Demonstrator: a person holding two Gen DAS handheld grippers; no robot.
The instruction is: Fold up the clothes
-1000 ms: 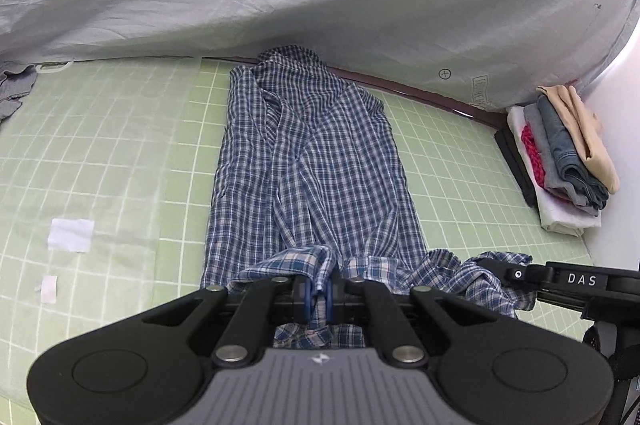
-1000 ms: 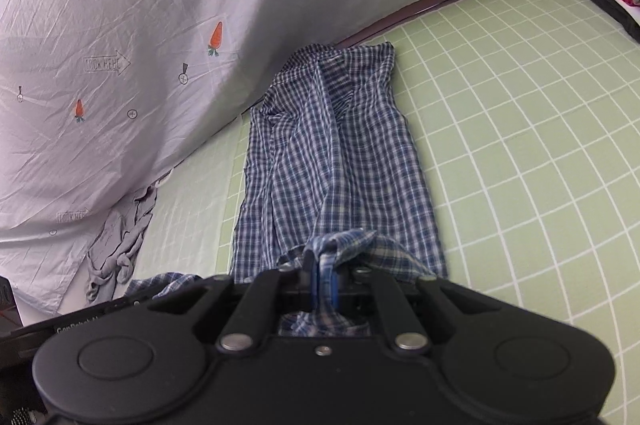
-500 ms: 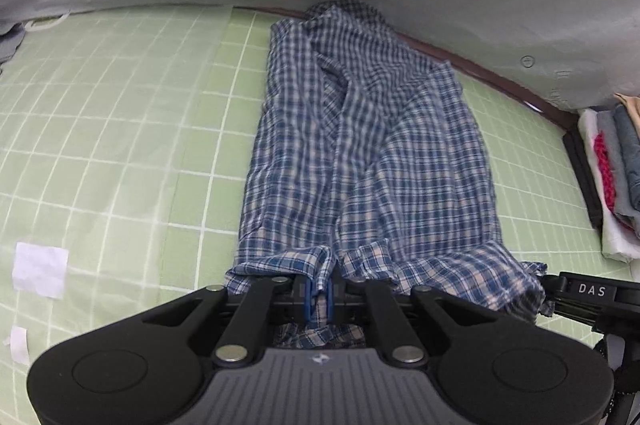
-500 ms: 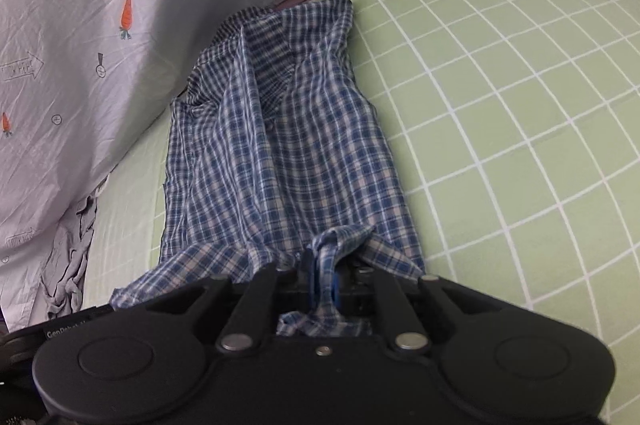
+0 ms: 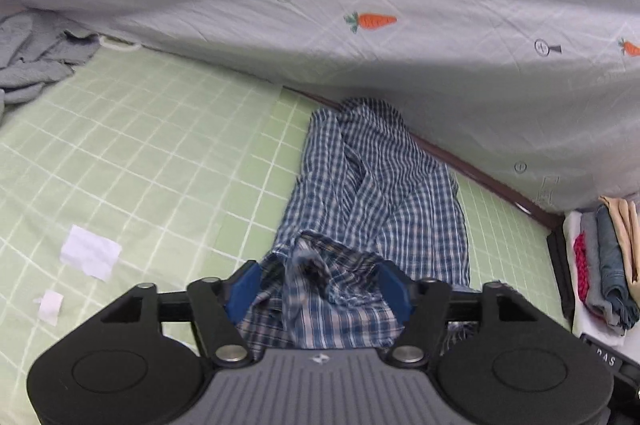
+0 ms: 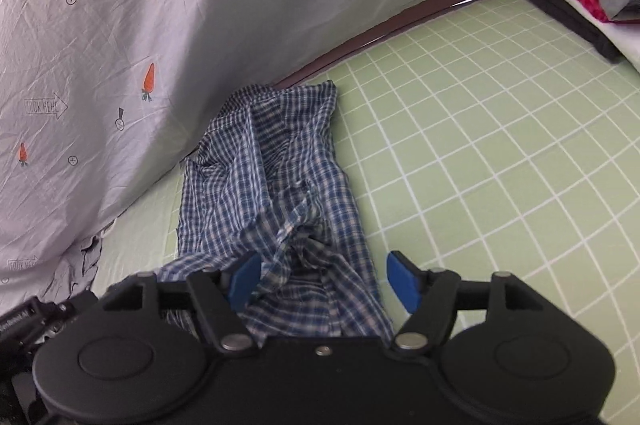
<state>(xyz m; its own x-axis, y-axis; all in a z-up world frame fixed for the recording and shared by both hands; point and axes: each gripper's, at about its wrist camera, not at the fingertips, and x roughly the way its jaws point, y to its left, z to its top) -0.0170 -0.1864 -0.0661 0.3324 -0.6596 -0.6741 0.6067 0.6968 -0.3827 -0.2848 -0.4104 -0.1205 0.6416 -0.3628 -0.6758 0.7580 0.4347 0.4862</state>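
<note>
As both jaws open, the shirt [image 5: 376,193] is released.
Left gripper [image 5: 320,289] and right gripper [image 6: 324,279] are seen wide apart at lower centre, cloth loose between.

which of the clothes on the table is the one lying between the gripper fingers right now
The blue plaid shirt, stretched lengthwise on the green grid mat. The crumpled grey garment lies far left, and the folded stack sits at the right edge.
</note>
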